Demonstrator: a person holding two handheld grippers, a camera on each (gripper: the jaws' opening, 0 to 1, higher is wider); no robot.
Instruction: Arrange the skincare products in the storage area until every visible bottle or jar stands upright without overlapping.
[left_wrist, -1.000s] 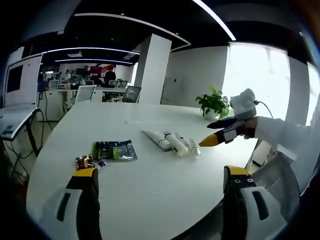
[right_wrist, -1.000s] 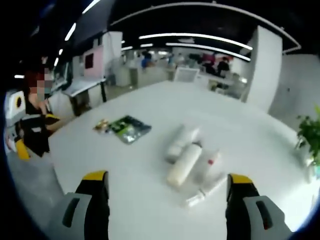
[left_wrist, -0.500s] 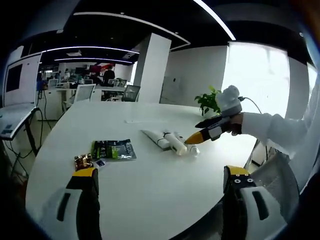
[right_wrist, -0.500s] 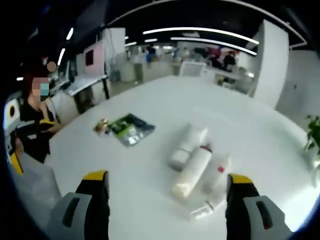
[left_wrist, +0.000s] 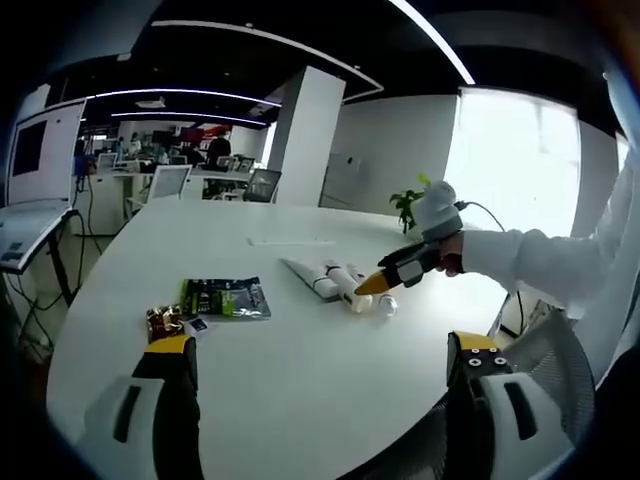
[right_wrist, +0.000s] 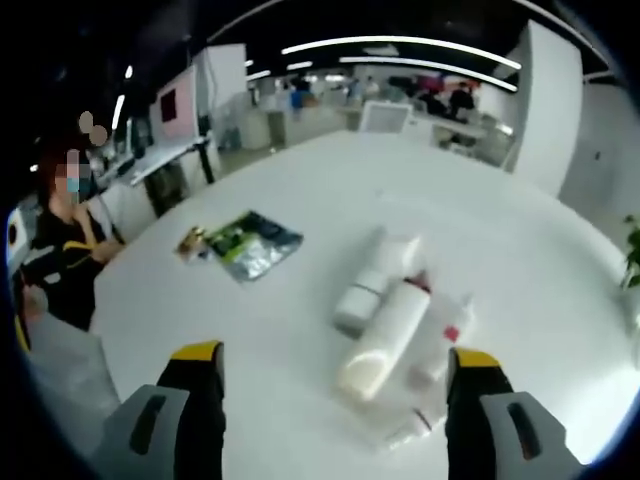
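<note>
Jaws on both grippers stand spread wide with nothing between them. From the left gripper (left_wrist: 325, 375), the yellow-tipped jaws rise over the near part of the white counter (left_wrist: 290, 390), and the cluster of skincare tubes (left_wrist: 335, 283) lies well beyond them toward the middle of the counter. All of the tubes lie flat on their sides, packed side by side and touching, none upright. The right gripper (left_wrist: 372, 284) reaches in from the right, held by a hand (left_wrist: 447, 258) in a white sleeve (left_wrist: 545, 270); its yellow tip is down at the near end of the tubes, though I cannot tell whether it touches them.

From the right gripper (right_wrist: 335, 390), the same tubes (right_wrist: 395, 325) lie just ahead between its open jaws: one thick white tube (right_wrist: 385, 340) in the middle, a shorter one (right_wrist: 375, 280) beside it on the left, and slimmer ones (right_wrist: 440, 345) with small red marks on the right. Left of the tubes, apart from them, a green packet (right_wrist: 250, 243) lies flat on the counter (right_wrist: 500, 240), with a small gold-wrapped thing (right_wrist: 190, 240) touching its far side. That packet (left_wrist: 225, 298) and the gold thing (left_wrist: 165, 322) also sit left of the tubes from the other side. A potted plant (left_wrist: 408, 205) stands at the counter's far edge beyond the tubes. A seated person (right_wrist: 60, 260) in dark clothing is at the counter's left edge.
</note>
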